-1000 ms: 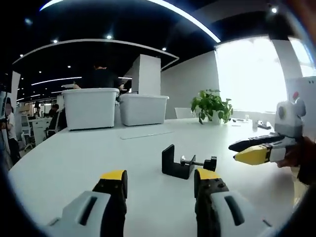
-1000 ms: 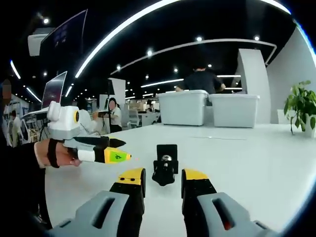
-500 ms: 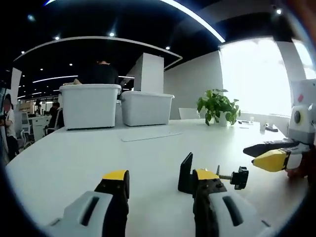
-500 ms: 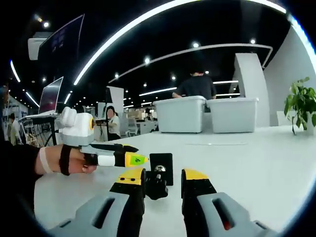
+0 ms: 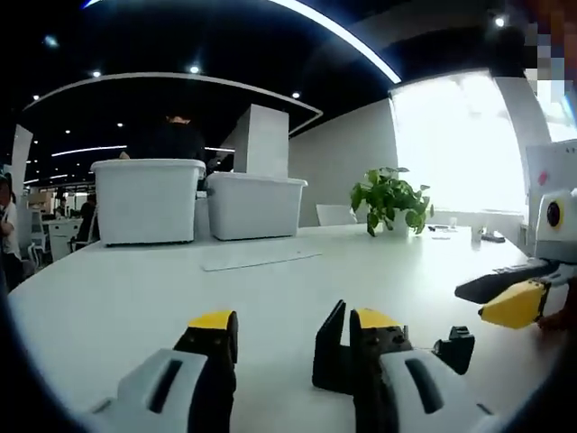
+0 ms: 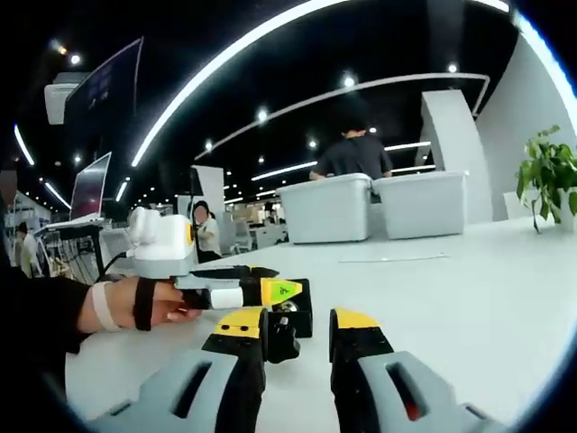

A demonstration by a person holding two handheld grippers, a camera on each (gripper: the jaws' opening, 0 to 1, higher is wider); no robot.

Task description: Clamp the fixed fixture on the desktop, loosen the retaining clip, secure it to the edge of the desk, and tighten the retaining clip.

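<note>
The black C-shaped clamp fixture [image 5: 328, 350] stands on the white desk [image 5: 117, 298], with its screw knob [image 5: 455, 346] pointing right. My left gripper [image 5: 296, 321] is open and low over the desk. The clamp's frame sits just inside its right jaw, partly hidden by it. In the right gripper view the clamp [image 6: 296, 307] shows end on, its knob [image 6: 278, 336] close to the left jaw of my open right gripper [image 6: 297, 320]. The left gripper [image 6: 287, 290], held in a hand, reaches over the clamp's frame from the left. The right gripper [image 5: 507, 303] hovers beyond the knob.
Two white storage bins [image 5: 146, 200] stand at the far side of the desk, a person behind them. A potted plant [image 5: 389, 197] sits far right. A flat pale strip [image 5: 257, 260] lies mid-desk. More people and desks are off to the left [image 6: 206, 233].
My left gripper has closed in on the clamp, so the frame now sits between its jaws. The right gripper has come nearer the knob end. The clamp has stayed on the desk.
</note>
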